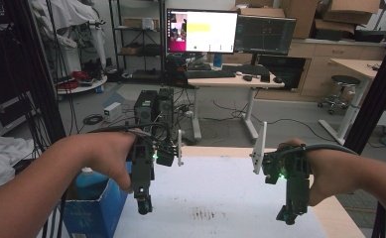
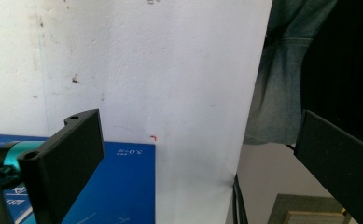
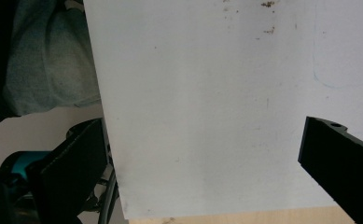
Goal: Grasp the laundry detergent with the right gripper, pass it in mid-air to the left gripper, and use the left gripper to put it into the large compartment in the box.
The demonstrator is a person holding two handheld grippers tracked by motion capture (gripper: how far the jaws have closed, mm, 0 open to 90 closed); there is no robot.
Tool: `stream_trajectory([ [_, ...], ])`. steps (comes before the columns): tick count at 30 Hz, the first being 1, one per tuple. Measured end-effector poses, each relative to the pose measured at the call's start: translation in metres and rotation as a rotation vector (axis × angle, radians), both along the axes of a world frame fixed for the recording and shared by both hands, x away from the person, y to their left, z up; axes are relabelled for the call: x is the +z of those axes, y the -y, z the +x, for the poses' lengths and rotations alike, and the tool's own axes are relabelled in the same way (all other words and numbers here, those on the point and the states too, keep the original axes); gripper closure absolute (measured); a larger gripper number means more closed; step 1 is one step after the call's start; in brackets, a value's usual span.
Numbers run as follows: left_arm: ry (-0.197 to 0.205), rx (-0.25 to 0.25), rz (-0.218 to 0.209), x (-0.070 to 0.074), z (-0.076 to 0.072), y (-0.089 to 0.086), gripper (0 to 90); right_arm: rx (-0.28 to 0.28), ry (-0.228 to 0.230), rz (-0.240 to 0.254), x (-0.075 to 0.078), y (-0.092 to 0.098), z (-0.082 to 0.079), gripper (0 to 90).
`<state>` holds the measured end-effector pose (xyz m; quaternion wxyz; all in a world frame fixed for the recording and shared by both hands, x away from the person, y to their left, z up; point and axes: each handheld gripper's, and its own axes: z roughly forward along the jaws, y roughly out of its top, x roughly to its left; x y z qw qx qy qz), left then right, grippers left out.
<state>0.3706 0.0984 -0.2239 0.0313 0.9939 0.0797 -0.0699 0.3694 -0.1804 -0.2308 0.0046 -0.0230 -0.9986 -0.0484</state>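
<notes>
Both tools hang over the white sheet (image 1: 215,198) on the desk (image 1: 339,218), jaws spread wide and holding nothing: left tool (image 1: 143,206) at lower left of the high view, right tool (image 1: 287,218) at lower right. A blue box (image 1: 94,208) sits just left. Keep both level and lower slowly onto the sheet's near edge.

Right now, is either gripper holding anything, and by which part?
Nothing is held. The left gripper and right gripper hang over the white sheet, jaws wide apart with only the sheet seen between them.
</notes>
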Motion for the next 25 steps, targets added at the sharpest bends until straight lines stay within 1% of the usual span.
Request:
stream_trajectory([
  [3, 0.002, -0.011, 0.008, -0.0027, -0.0004, -0.0005, 1.6, -0.004, -0.003, -0.008, -0.0009, 0.002, -0.0004, 0.6],
  [5, -0.003, -0.012, 0.006, -0.0043, -0.0003, -0.0008, 1.6, -0.002, -0.001, -0.011, -0.0019, 0.0026, -0.0006, 0.6],
  [9, 0.003, -0.006, -0.004, -0.0061, -0.0001, -0.0012, 1.6, -0.005, -0.004, -0.013, -0.0026, 0.0033, -0.0005, 0.6],
  [11, 0.008, -0.009, 0.0, -0.0059, 0.0001, -0.001, 1.6, -0.013, -0.006, -0.015, -0.0026, 0.003, -0.0013, 0.6],
  [14, 0.01, -0.006, -0.002, -0.0063, -0.0001, -0.0006, 1.6, -0.006, -0.007, -0.017, -0.0027, 0.0018, -0.002, 0.6],
  [22, 0.021, -0.001, -0.002, -0.0064, 0.0013, 0.0001, 1.6, -0.012, -0.006, -0.02, -0.0038, -0.0001, -0.0025, 0.7],
  [25, 0.022, 0.005, -0.001, -0.0063, 0.0012, -0.0002, 1.6, -0.004, -0.006, -0.021, -0.005, -0.0012, -0.0023, 0.7],
])
